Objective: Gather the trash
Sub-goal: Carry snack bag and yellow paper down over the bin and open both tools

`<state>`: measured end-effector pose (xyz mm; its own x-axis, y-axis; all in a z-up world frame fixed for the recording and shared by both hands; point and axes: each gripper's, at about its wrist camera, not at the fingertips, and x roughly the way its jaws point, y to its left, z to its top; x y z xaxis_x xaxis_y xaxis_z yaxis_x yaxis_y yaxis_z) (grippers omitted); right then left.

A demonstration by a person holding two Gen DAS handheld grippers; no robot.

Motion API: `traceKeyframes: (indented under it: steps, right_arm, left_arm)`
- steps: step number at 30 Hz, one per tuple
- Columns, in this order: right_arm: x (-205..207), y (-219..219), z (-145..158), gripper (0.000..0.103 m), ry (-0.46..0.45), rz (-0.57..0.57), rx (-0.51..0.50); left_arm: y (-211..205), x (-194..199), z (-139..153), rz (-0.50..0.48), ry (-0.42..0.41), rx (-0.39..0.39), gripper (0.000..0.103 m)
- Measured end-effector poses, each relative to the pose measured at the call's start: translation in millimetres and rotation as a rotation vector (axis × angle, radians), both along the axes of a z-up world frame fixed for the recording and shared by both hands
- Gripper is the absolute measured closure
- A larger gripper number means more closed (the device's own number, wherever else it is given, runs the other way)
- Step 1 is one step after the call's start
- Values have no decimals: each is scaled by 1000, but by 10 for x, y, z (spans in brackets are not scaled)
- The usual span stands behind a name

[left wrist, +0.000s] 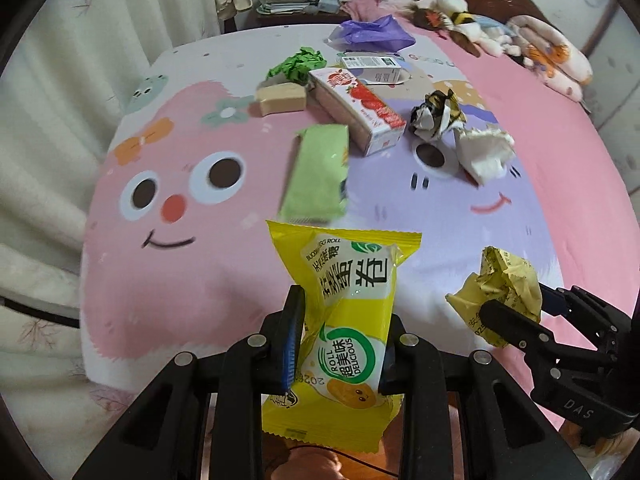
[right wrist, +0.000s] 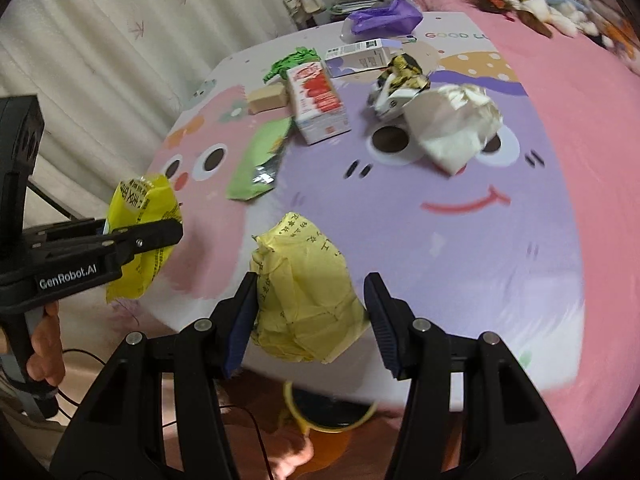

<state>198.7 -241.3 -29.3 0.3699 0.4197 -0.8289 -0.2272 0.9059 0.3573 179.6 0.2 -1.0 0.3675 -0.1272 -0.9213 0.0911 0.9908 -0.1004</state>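
Note:
My left gripper is shut on a yellow snack wrapper with green and black print, held up over the near edge of the bed. The same wrapper shows at the left of the right wrist view, pinched in that gripper. My right gripper is shut on a crumpled yellow paper, also lifted off the bedsheet. In the left wrist view this paper sits between the right gripper's fingers at the lower right.
More trash lies on the bed: a green wrapper, a strawberry carton, white tissue, a black-gold crumpled wrapper, a tan box, a purple bag. A yellow-rimmed bin stands below the bed edge. Plush toys line the headboard.

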Motion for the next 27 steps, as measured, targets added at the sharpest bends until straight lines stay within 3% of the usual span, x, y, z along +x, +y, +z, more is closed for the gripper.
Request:
traceKeyframes:
  steps: [6,13,21,27]
  right_arm:
    - [-659,422,116,53,-6,-62,-15]
    - [-1320,760,74,53,5,-137,-42]
    - [-1871,796,-331,53,118,-201,-63]
    - [-2138,637,-1079,53,231,-284,-41]
  left_arm:
    - [459,-600,41,-77,-46,-13,75]
    - [751,-1083,-87,-163,-35,-34,75]
    - [549,-1623,-818,-261,115,-53,75]
    - [266,-1859,-1625,-304,192,-30,75]
